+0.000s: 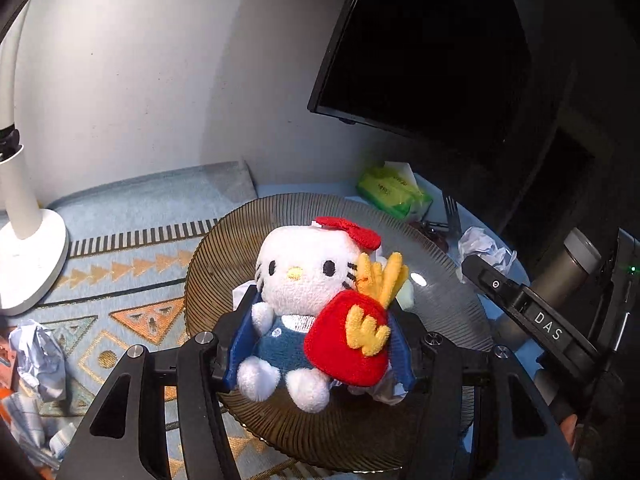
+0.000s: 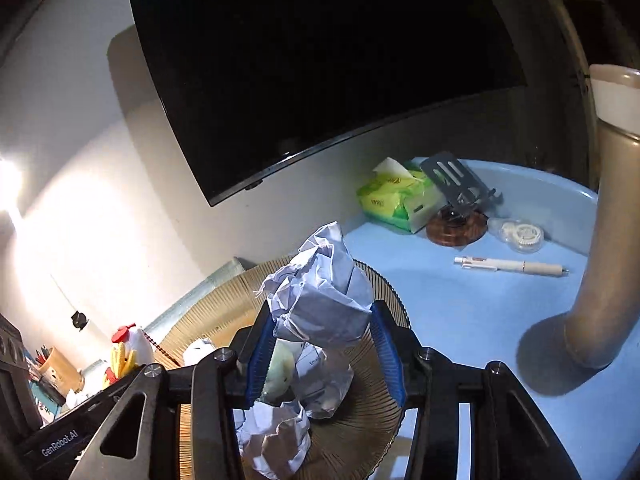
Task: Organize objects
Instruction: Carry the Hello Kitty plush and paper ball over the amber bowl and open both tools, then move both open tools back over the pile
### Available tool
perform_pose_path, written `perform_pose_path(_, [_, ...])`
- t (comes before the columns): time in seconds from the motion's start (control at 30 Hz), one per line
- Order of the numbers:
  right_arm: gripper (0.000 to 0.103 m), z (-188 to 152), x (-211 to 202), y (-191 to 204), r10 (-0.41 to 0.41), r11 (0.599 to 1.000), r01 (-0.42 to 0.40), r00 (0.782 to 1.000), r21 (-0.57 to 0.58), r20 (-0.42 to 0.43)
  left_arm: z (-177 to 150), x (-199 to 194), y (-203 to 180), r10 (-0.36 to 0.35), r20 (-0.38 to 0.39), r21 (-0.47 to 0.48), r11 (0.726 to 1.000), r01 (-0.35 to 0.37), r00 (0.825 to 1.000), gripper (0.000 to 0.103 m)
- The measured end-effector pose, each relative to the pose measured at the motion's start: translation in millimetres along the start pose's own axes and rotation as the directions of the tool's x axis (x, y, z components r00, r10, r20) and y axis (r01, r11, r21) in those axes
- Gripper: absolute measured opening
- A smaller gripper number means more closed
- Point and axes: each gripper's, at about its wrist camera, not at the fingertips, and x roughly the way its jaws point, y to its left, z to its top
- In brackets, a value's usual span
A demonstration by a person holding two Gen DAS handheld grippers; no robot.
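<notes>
Two handheld grippers meet over a ribbed, dark glass plate (image 1: 224,256) on a table. The left gripper (image 1: 320,340) has a white plush cat (image 1: 304,280) between its blue pads; the toy wears a red bow and blue overalls and carries a red pouch of yellow fries. The pads sit close along its sides, but whether they press on it I cannot tell. The toy is over the middle of the plate.

The right gripper (image 2: 324,340) has a crumpled ball of paper (image 2: 324,292) between its blue pads, which touch both sides of it, above the same plate. More crumpled paper (image 2: 276,440) lies on the plate below.

Beyond the plate, on the blue tabletop (image 2: 460,304), are a green tissue pack (image 2: 392,200), a pen (image 2: 512,266) and a correction tape roller (image 2: 520,234). A dark monitor (image 2: 320,60) hangs above. To the left stands a white lamp (image 1: 24,240) on a patterned mat (image 1: 120,280).
</notes>
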Motion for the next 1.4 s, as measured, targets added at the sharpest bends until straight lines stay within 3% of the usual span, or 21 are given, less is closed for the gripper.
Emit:
perform_pose_path(0.07, [0.068,-1,-1,-2,0.002,1.0,-0.002,1.0,0.007,0.007,-2,-1,-2,0.038,0.01,0.014,0.999,-0.038,0.999,0.085])
perform_pose_path(0.13, [0.071,-2,-5,-2,0.002,1.0,-0.002,1.0,0.006,0.03,-3,-3,-3,0.035,0.018,0.02,0.999,-0.035,0.999,0.096])
perform_pose_path(0.37, [0.072,-5,4,1,-0.016,1.0,0.017,1.0,-0.026,0.022,-1,-8,12,-0.001,0.008,-0.039,0.999,0.002,1.0,0.096])
perform_pose_path(0.53, [0.072,-8,-2,15,-0.09,0.99,0.1,0.991,-0.101,0.098,3,-30,12,0.003,0.046,-0.044,0.999,-0.001,0.999,0.096])
perform_pose_path(0.67, [0.072,-13,-13,23,-0.173,0.967,0.201,0.969,-0.156,0.177,4,-81,15,0.007,0.076,0.003,1.0,-0.008,0.997,0.096])
perform_pose_path(0.8, [0.072,-15,-30,32,-0.189,0.961,0.224,0.959,-0.159,0.21,-2,-149,47,0.097,0.108,-0.009,0.995,-0.097,0.989,0.099])
perform_pose_path(0.9, [0.074,-21,-57,49,-0.12,0.976,0.154,0.97,-0.153,0.211,-14,-203,85,0.182,0.137,-0.071,0.982,-0.174,0.974,0.099])
perform_pose_path(0.93, [0.076,-23,-66,57,-0.082,0.981,0.115,0.975,-0.154,0.207,-19,-220,98,0.235,0.151,-0.096,0.97,-0.222,0.96,0.1])
perform_pose_path(1.0, [0.095,-27,-85,77,0.002,0.987,0.03,0.98,-0.159,0.199,-30,-246,122,0.338,0.168,-0.14,0.938,-0.317,0.926,0.1])
perform_pose_path(1.07, [0.096,-33,-100,100,0.12,0.981,-0.091,0.978,-0.171,0.17,-42,-266,145,0.405,0.157,-0.185,0.908,-0.376,0.901,0.1])
perform_pose_path(1.17, [0.096,-47,-108,143,0.259,0.942,-0.235,0.963,-0.239,0.073,-63,-284,179,0.481,0.116,-0.253,0.86,-0.442,0.869,0.1])
perform_pose_path(1.23, [0.096,-63,-101,171,0.329,0.903,-0.326,0.943,-0.28,-0.038,-78,-288,198,0.514,0.085,-0.279,0.834,-0.475,0.853,0.1])
perform_pose_path(1.4, [0.096,-125,-73,222,0.333,0.846,-0.414,0.903,-0.337,-0.271,-112,-271,229,0.541,-0.011,-0.267,0.809,-0.524,0.841,0.1])
